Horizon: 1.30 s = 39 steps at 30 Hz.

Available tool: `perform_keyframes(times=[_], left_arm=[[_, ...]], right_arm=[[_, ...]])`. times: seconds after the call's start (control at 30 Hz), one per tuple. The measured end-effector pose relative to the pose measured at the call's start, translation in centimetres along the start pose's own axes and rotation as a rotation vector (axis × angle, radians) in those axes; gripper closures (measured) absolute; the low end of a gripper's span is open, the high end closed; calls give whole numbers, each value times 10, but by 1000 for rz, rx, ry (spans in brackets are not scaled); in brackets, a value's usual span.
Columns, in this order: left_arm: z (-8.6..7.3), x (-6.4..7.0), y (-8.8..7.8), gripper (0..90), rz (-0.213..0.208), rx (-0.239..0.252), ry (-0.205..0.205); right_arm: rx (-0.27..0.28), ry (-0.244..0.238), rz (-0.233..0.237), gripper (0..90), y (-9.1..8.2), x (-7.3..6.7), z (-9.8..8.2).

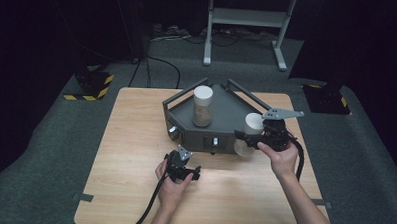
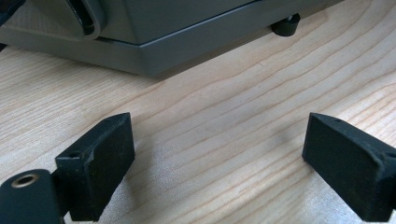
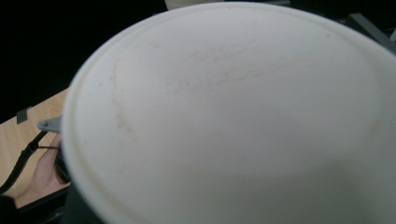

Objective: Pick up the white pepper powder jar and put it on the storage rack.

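A clear plastic jar with a white round lid (image 1: 250, 131) hangs tilted at the grey metal tray's (image 1: 226, 110) right front corner, pinched between the right gripper's (image 1: 255, 139) jaws; the left gripper's (image 1: 187, 172) jaws stand spread over the wooden tabletop (image 1: 135, 140)

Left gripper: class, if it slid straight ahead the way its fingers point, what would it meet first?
Probably the grey tray base. The left gripper is open, with bare wooden table between its fingers, and the base's lower edge lies straight ahead. Depth is hard to judge.
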State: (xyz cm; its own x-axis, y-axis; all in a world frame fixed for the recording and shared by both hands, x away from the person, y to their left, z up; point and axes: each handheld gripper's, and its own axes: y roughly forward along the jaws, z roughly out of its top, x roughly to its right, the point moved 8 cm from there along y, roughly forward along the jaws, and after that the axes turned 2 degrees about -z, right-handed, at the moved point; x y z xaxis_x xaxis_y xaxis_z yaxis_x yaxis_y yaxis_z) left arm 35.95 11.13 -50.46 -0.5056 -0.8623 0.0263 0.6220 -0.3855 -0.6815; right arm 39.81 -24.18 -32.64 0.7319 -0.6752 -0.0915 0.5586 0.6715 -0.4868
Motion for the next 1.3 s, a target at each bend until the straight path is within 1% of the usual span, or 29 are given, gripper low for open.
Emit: perform_keyframes(times=[0.07, 0.13, 0.17, 0.23, 0.43, 0.63, 0.97, 1.03, 1.07, 1.3], left_arm=[[0, 0, 0, 94, 0, 0, 0], [0, 0, 0, 94, 0, 0, 0], [0, 0, 0, 94, 0, 0, 0], [0, 0, 0, 94, 0, 0, 0], [0, 0, 0, 94, 0, 1, -1], [0, 0, 0, 94, 0, 1, -1], [0, 0, 0, 94, 1, 0, 0], [0, 0, 0, 94, 0, 0, 0], [0, 0, 0, 94, 0, 0, 0], [0, 0, 0, 94, 1, 0, 1]], right_arm=[[6, -1, -4, 351, 0, 1, 9], [7, -1, -4, 351, 0, 1, 12], [13, -1, -7, 352, 1, 1, 19], [12, 0, -13, 352, 2, 2, 26], [9, -3, -35, 353, 9, 2, 43], [2, 5, -61, 354, 17, 5, 56], [-19, 21, -106, 355, 34, 9, 64], [-23, 26, -130, 355, 41, 10, 65], [-23, 26, -130, 355, 41, 10, 65], [-51, 46, -180, 356, 60, 14, 64]])
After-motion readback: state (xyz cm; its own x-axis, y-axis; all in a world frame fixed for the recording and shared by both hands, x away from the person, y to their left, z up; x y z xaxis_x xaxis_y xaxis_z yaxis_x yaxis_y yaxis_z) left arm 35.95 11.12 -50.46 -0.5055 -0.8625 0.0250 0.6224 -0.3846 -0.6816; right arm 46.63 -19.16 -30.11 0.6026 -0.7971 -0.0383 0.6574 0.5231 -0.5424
